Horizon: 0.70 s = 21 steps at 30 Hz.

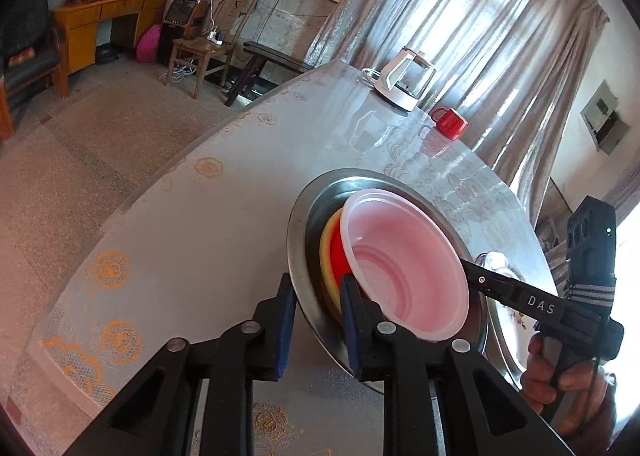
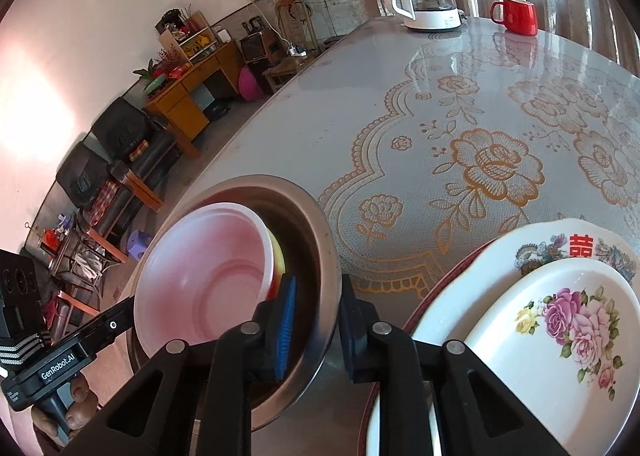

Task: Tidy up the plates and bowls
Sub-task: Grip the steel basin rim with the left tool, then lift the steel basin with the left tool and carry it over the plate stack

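Left tongs (image 1: 316, 330): clamping the near rim of the steel basin (image 1: 298, 252), one pad inside, one outside.
Right tongs (image 2: 316, 326): gripping the same basin's opposite rim.
Basin: sitting on the table (image 1: 192, 240), tilted, holding a pink bowl (image 1: 404, 260) over a yellow bowl (image 1: 328, 256).
Handling: steel looking stiff, slick and thin-edged; the plastic bowls, light and loose, are likely sliding if tipped.
Plates (image 2: 560, 320): resting just beside, probably ceramic and breakable.
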{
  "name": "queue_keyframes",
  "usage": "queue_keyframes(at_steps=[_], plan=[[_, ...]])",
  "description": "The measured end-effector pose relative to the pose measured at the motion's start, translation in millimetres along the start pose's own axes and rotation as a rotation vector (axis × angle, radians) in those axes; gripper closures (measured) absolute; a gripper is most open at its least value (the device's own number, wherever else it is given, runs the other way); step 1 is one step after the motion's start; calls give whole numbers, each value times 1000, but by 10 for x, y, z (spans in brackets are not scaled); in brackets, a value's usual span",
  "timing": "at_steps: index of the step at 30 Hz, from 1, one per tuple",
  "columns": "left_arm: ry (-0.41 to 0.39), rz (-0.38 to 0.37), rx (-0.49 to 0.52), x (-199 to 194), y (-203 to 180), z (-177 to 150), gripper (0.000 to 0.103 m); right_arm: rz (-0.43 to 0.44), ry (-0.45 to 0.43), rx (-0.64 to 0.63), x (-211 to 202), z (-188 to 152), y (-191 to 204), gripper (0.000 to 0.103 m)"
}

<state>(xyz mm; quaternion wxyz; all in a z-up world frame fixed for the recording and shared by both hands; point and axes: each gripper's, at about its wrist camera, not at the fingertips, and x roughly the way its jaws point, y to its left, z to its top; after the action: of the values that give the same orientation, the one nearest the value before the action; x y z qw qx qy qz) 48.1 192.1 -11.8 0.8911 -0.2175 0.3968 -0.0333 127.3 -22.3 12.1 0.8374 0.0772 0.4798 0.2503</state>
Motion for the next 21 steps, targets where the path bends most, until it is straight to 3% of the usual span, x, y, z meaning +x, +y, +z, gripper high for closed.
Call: queue_keyframes(at_steps=[12, 21], plan=[[-66, -9, 59, -206, -175, 17, 81, 16, -48, -8, -199, -72, -12, 84], [-82, -72, 116, -287, -490, 63, 81, 0, -130, 15, -571, -124, -151, 84]])
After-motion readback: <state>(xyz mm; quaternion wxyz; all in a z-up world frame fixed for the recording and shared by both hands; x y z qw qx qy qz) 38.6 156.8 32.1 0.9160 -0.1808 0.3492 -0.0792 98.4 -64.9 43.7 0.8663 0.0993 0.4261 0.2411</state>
